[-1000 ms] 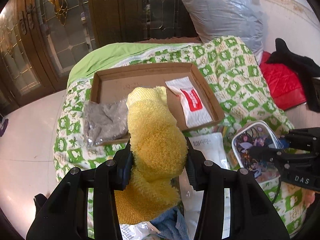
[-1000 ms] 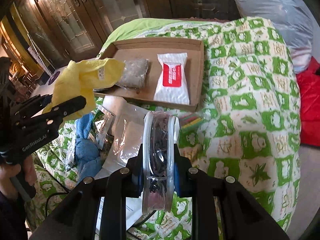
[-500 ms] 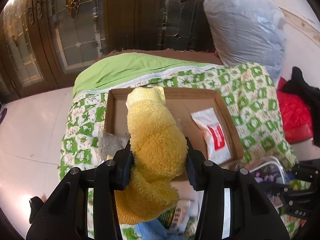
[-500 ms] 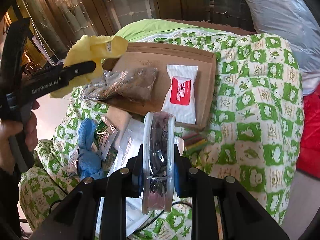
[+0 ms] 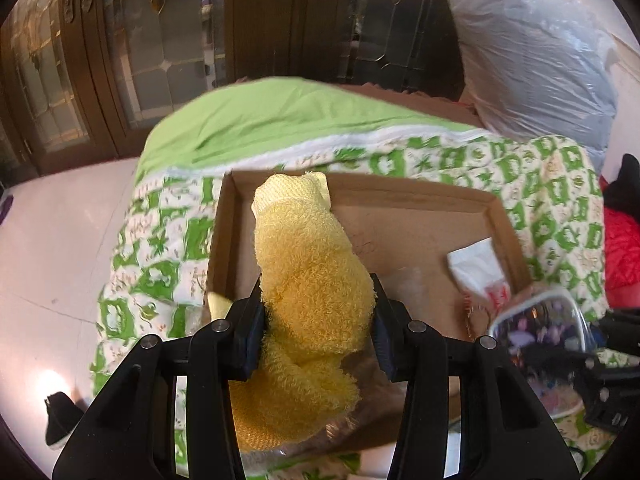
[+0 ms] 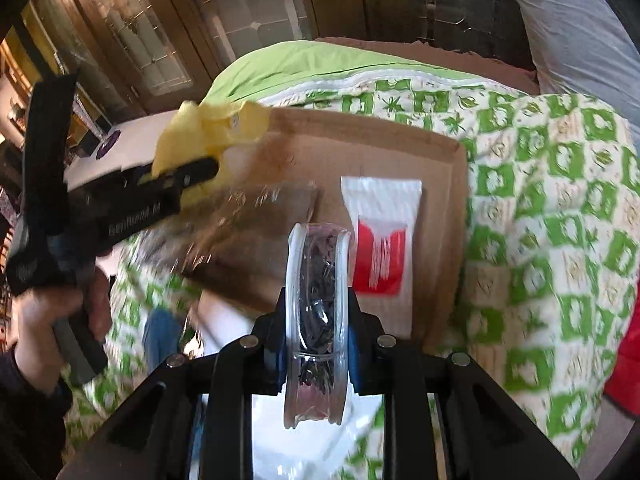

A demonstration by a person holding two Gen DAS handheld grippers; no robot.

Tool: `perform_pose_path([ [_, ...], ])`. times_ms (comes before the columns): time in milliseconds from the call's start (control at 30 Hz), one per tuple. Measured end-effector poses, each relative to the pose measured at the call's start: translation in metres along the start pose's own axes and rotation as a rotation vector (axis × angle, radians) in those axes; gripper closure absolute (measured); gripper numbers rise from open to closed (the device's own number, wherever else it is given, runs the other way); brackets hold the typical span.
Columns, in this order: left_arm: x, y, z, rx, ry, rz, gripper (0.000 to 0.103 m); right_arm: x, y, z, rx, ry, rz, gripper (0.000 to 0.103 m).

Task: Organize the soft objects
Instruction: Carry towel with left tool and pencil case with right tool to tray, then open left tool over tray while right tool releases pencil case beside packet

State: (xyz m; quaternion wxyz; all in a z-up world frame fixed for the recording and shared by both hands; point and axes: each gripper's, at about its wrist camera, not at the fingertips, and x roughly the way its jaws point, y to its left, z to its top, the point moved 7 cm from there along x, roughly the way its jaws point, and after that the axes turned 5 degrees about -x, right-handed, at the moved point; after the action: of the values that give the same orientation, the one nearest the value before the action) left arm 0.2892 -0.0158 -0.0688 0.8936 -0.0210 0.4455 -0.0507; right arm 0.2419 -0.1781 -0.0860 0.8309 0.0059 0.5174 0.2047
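My left gripper (image 5: 318,316) is shut on a fluffy yellow towel (image 5: 308,276) and holds it over the left part of the shallow cardboard tray (image 5: 420,196). In the right wrist view the towel (image 6: 212,136) and left gripper (image 6: 180,184) hang above the tray's (image 6: 440,152) left side. My right gripper (image 6: 318,312) is shut on a clear zip pouch with a printed pattern (image 6: 318,280), held edge-on near the tray's front edge; the pouch also shows in the left wrist view (image 5: 540,332). A white and red packet (image 6: 380,232) lies in the tray. A clear bag of grey fabric (image 6: 248,220) lies beside it, blurred.
The tray sits on a green and white patterned quilt (image 6: 540,200) over a green sheet (image 5: 280,120). A blue cloth (image 6: 160,332) and plastic bags lie in front of the tray. A large grey plastic bag (image 5: 532,52), red cushion (image 5: 620,256) and wooden glass doors (image 5: 160,40) surround it.
Both grippers have moved forward toward the tray. The left gripper with the yellow towel is now over the tray's left part; the right gripper with the pouch is closer to the tray's front edge.
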Motion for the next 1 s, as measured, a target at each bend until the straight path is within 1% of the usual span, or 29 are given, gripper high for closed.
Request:
perform_pose_path([
  [133,0.019,0.014,-0.01,-0.025,0.025,0.018,0.058,0.029,-0.005,0.015,0.031,0.004,0.003,0.081],
  [233,0.023,0.018,-0.014,-0.034,0.014,0.014,0.058,0.047,-0.009,0.022,0.067,0.01,0.021,0.081],
  [300,0.022,0.015,-0.014,-0.021,0.006,0.014,0.057,0.057,-0.01,0.025,0.087,0.011,0.034,0.081],
  [333,0.02,0.013,-0.013,-0.012,0.001,0.018,0.054,0.06,-0.01,0.027,0.092,0.008,0.041,0.081],
  [400,0.018,0.01,-0.012,0.007,-0.007,0.033,0.053,0.062,-0.012,0.028,0.103,-0.006,0.048,0.081],
  [467,0.014,0.006,-0.01,0.027,-0.02,0.057,0.046,0.061,-0.013,0.029,0.114,-0.019,0.058,0.079],
  [500,0.01,0.005,-0.009,0.034,-0.033,0.068,0.038,0.06,-0.015,0.029,0.123,-0.022,0.063,0.078],
  [533,0.006,0.004,-0.008,0.041,-0.045,0.072,0.035,0.06,-0.017,0.029,0.133,-0.021,0.065,0.077],
  [567,0.001,0.003,-0.006,0.043,-0.054,0.071,0.035,0.059,-0.019,0.028,0.143,-0.019,0.068,0.067],
  [600,-0.002,0.003,-0.005,0.042,-0.059,0.069,0.035,0.056,-0.022,0.026,0.157,-0.022,0.073,0.06],
  [633,-0.006,0.002,-0.005,0.04,-0.06,0.067,0.035,0.053,-0.025,0.025,0.172,-0.03,0.071,0.046],
  [667,-0.01,0.002,-0.004,0.038,-0.06,0.064,0.035,0.05,-0.027,0.024,0.182,-0.039,0.069,0.038],
  [800,-0.029,-0.003,-0.011,0.04,-0.066,0.057,0.035,0.035,-0.032,0.02,0.19,-0.06,0.059,0.037],
  [867,-0.039,-0.005,-0.02,0.045,-0.063,0.049,0.035,0.028,-0.034,0.017,0.19,-0.066,0.045,0.037],
  [900,-0.045,-0.006,-0.027,0.048,-0.058,0.048,0.035,0.024,-0.035,0.015,0.193,-0.068,0.034,0.035],
  [1000,-0.056,-0.007,-0.046,0.056,-0.037,0.061,0.035,0.015,-0.037,0.006,0.204,-0.072,0.024,0.032],
])
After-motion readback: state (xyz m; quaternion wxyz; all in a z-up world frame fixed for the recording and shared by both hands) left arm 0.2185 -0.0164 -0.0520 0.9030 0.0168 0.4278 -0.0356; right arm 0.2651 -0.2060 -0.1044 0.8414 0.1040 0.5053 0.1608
